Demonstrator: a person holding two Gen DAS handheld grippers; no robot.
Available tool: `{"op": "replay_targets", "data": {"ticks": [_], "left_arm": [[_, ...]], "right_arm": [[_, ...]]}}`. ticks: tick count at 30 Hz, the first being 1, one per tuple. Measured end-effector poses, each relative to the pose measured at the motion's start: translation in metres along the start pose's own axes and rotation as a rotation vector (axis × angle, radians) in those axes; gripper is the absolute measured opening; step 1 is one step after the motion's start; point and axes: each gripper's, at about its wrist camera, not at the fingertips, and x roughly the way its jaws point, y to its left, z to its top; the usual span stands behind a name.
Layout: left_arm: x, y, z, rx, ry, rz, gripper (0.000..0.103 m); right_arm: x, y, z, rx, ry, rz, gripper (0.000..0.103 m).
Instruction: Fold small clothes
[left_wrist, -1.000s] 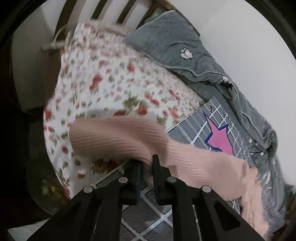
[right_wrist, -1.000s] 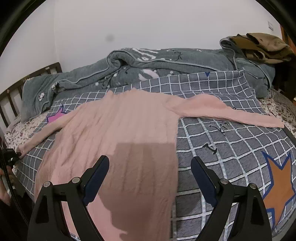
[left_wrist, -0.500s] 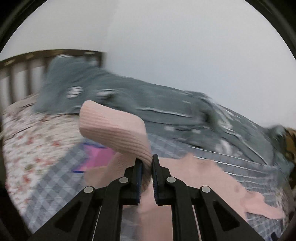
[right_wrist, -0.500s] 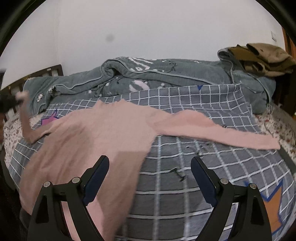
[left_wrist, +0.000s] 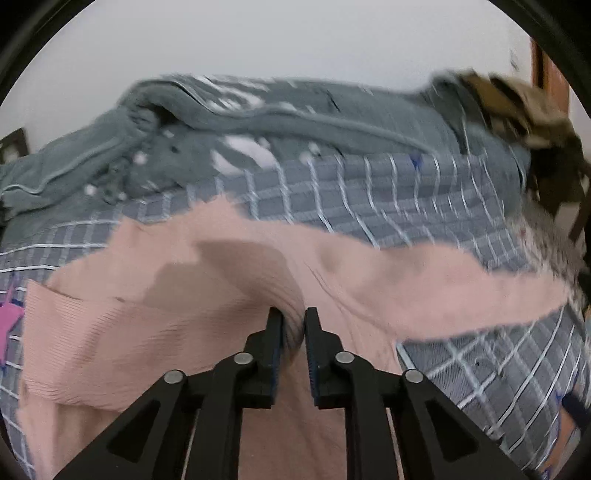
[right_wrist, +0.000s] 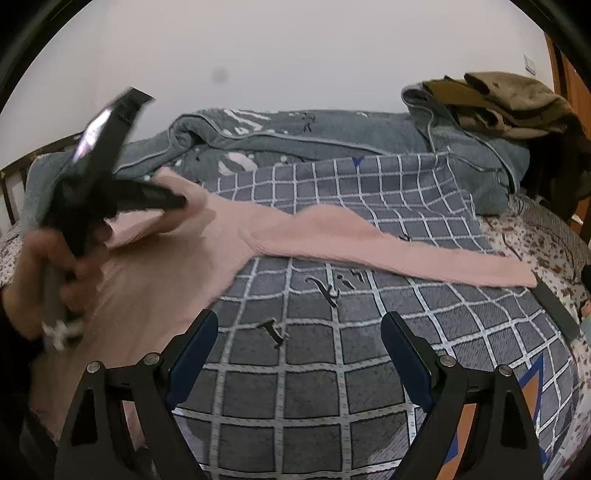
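A pink ribbed sweater (left_wrist: 155, 288) lies spread on a grey checked bedspread (left_wrist: 406, 199). My left gripper (left_wrist: 293, 325) is shut on the sweater's left sleeve (left_wrist: 122, 339) and holds it over the sweater's body. In the right wrist view the left gripper (right_wrist: 177, 201) shows blurred at the left, above the sweater (right_wrist: 155, 280). The other sleeve (right_wrist: 388, 251) lies stretched out to the right. My right gripper (right_wrist: 299, 332) is open and empty above the bedspread (right_wrist: 332, 387), right of the sweater's body.
A rumpled grey blanket (right_wrist: 314, 136) runs along the wall side of the bed. Brown clothes (right_wrist: 509, 99) are piled at the far right. A floral sheet (right_wrist: 546, 243) shows at the bed's right edge. A wooden headboard (right_wrist: 14, 173) stands at the left.
My left gripper has swung the sleeve from the bed's left edge in over the sweater's body. My right gripper has shifted right, off the sweater and over the bedspread.
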Motion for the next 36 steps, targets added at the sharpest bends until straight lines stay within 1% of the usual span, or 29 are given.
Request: {"op": "replay_targets", "data": {"ticks": [1, 2, 3, 4, 5, 6, 8, 10, 12, 16, 19, 20, 21, 22, 23, 24, 25, 26, 27, 28, 29, 32, 34, 35, 36], "left_arm": [[0.005, 0.002, -0.003, -0.01, 0.03, -0.024, 0.017], [0.012, 0.001, -0.001, -0.026, 0.051, -0.046, 0.02], [0.01, 0.009, -0.003, -0.056, 0.064, -0.072, 0.028], [0.007, 0.018, -0.002, -0.077, 0.062, -0.076, 0.033], [0.003, 0.025, -0.001, -0.093, 0.046, -0.074, 0.042], [-0.003, 0.034, -0.001, -0.103, 0.023, -0.075, 0.058], [-0.021, 0.052, -0.003, -0.109, -0.031, -0.061, 0.075], [-0.036, 0.071, -0.003, -0.105, -0.071, -0.01, 0.075], [-0.044, 0.091, -0.004, -0.112, -0.084, 0.043, 0.075], [-0.052, 0.153, -0.015, -0.197, -0.059, 0.171, 0.075], [-0.05, 0.192, -0.024, -0.252, -0.051, 0.268, 0.074], [-0.046, 0.204, -0.028, -0.271, -0.032, 0.284, 0.072], [-0.039, 0.213, -0.03, -0.284, 0.002, 0.289, 0.067], [-0.029, 0.224, -0.033, -0.297, 0.053, 0.288, 0.06], [-0.022, 0.23, -0.037, -0.308, 0.089, 0.288, 0.046], [-0.019, 0.232, -0.039, -0.31, 0.089, 0.297, 0.032], [-0.021, 0.233, -0.038, -0.3, 0.062, 0.317, 0.018], [-0.024, 0.235, -0.037, -0.292, 0.042, 0.328, 0.012], [-0.029, 0.239, -0.036, -0.303, 0.013, 0.33, 0.011], [-0.035, 0.242, -0.036, -0.335, -0.019, 0.343, 0.011], [-0.035, 0.243, -0.036, -0.346, -0.025, 0.357, 0.011], [-0.022, 0.234, -0.04, -0.295, 0.01, 0.381, 0.012], [-0.018, 0.23, -0.04, -0.282, 0.023, 0.39, 0.017], [-0.018, 0.232, -0.04, -0.28, 0.026, 0.392, 0.023], [-0.017, 0.232, -0.041, -0.28, 0.036, 0.405, 0.032]], "right_arm": [[0.003, -0.001, -0.001, 0.002, 0.005, 0.001, 0.089], [0.006, 0.0, -0.001, 0.003, 0.011, 0.004, 0.089], [0.008, 0.0, -0.001, 0.004, 0.015, 0.006, 0.089], [0.011, 0.001, -0.001, 0.003, 0.019, 0.011, 0.089], [0.013, 0.003, 0.0, 0.0, 0.02, 0.017, 0.089], [0.015, 0.005, 0.0, -0.004, 0.019, 0.021, 0.089], [0.018, 0.01, 0.002, -0.011, 0.018, 0.027, 0.089], [0.021, 0.015, 0.003, -0.014, 0.015, 0.033, 0.089], [0.022, 0.017, 0.003, -0.014, 0.016, 0.039, 0.089], [0.021, 0.009, 0.004, -0.002, 0.012, 0.015, 0.089], [0.019, -0.006, 0.005, 0.007, 0.014, -0.027, 0.089], [0.018, -0.015, 0.007, 0.013, 0.016, -0.05, 0.089], [0.017, -0.022, 0.008, 0.019, 0.017, -0.069, 0.089], [0.017, -0.029, 0.009, 0.023, 0.018, -0.084, 0.089], [0.017, -0.035, 0.011, 0.028, 0.02, -0.098, 0.089], [0.017, -0.045, 0.012, 0.035, 0.02, -0.119, 0.089], [0.016, -0.054, 0.014, 0.044, 0.019, -0.137, 0.089], [0.016, -0.061, 0.014, 0.05, 0.019, -0.147, 0.089], [0.016, -0.07, 0.015, 0.06, 0.02, -0.159, 0.089], [0.016, -0.08, 0.016, 0.072, 0.023, -0.173, 0.089], [0.014, -0.088, 0.016, 0.083, 0.022, -0.179, 0.089], [0.018, -0.12, 0.018, 0.137, 0.032, -0.2, 0.089], [0.022, -0.141, 0.017, 0.183, 0.04, -0.213, 0.089], [0.027, -0.153, 0.017, 0.211, 0.052, -0.216, 0.089], [0.03, -0.16, 0.015, 0.227, 0.06, -0.217, 0.089]]}}
